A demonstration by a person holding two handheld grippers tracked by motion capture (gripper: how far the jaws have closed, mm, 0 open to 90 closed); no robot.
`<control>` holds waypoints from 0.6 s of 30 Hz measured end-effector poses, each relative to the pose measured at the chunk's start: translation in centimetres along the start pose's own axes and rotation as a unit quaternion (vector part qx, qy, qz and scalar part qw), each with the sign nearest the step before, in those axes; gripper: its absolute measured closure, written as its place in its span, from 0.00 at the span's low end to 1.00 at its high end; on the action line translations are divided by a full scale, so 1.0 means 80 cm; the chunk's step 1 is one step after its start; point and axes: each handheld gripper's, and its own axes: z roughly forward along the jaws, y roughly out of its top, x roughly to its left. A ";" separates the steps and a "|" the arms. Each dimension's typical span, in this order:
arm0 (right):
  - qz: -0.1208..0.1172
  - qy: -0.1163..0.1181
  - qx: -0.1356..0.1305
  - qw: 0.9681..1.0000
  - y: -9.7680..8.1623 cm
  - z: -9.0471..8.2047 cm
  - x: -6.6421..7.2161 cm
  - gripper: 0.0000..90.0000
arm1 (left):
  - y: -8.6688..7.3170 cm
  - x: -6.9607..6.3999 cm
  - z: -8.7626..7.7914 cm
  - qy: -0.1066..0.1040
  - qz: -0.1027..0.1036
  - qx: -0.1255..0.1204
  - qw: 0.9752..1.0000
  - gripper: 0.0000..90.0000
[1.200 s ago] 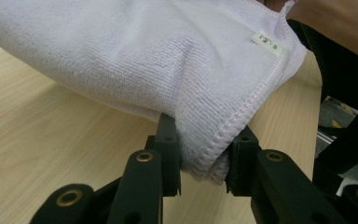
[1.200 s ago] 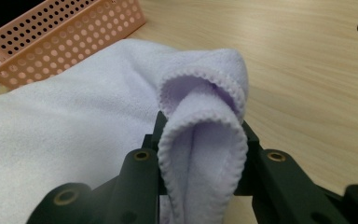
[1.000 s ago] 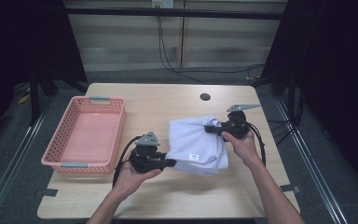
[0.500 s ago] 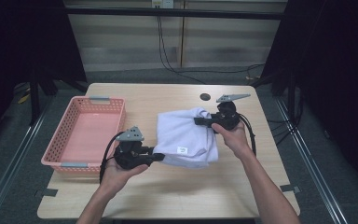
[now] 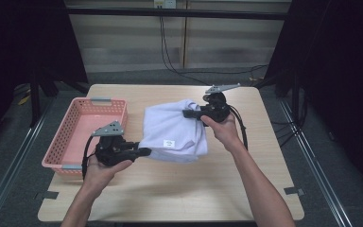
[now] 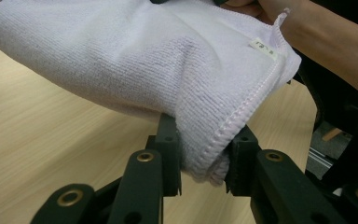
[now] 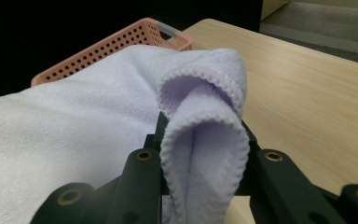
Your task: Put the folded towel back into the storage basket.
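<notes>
A folded pale lilac towel (image 5: 174, 130) with a small white label hangs lifted above the wooden table (image 5: 179, 189), stretched between both grippers. My left gripper (image 5: 144, 151) is shut on the towel's near left corner; in the left gripper view the bunched hem (image 6: 205, 163) is pinched between the black jaws. My right gripper (image 5: 187, 113) is shut on the far right corner; in the right gripper view a doubled fold of the towel (image 7: 203, 149) sits clamped between its jaws. The towel sags in the middle.
A pink perforated basket (image 5: 71, 137) stands at the table's left side, just left of my left hand; its rim (image 7: 121, 42) lies beyond the towel in the right gripper view. A dark round hole marks the table's far edge.
Both hands have carried the towel leftward toward the basket and lifted it off the table. The grips on its two corners are unchanged.
</notes>
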 end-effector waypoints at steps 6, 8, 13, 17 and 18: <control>0.000 0.008 -0.002 1.000 0.014 0.015 0.007 0.79 | 0.004 0.007 -0.018 0.009 -0.002 -0.004 1.000 0.80; -0.003 0.010 -0.002 1.000 0.018 0.021 0.009 0.79 | 0.004 0.011 -0.025 0.014 -0.002 -0.009 1.000 0.80; -0.008 0.019 0.003 1.000 0.033 0.037 0.018 0.79 | 0.002 0.020 -0.045 0.022 -0.011 -0.019 1.000 0.80; -0.014 0.022 0.004 1.000 0.049 0.055 0.030 0.79 | -0.004 0.031 -0.064 0.028 -0.024 -0.032 0.999 0.79; -0.015 0.023 0.003 1.000 0.051 0.057 0.032 0.79 | -0.005 0.033 -0.068 0.030 -0.025 -0.035 0.999 0.80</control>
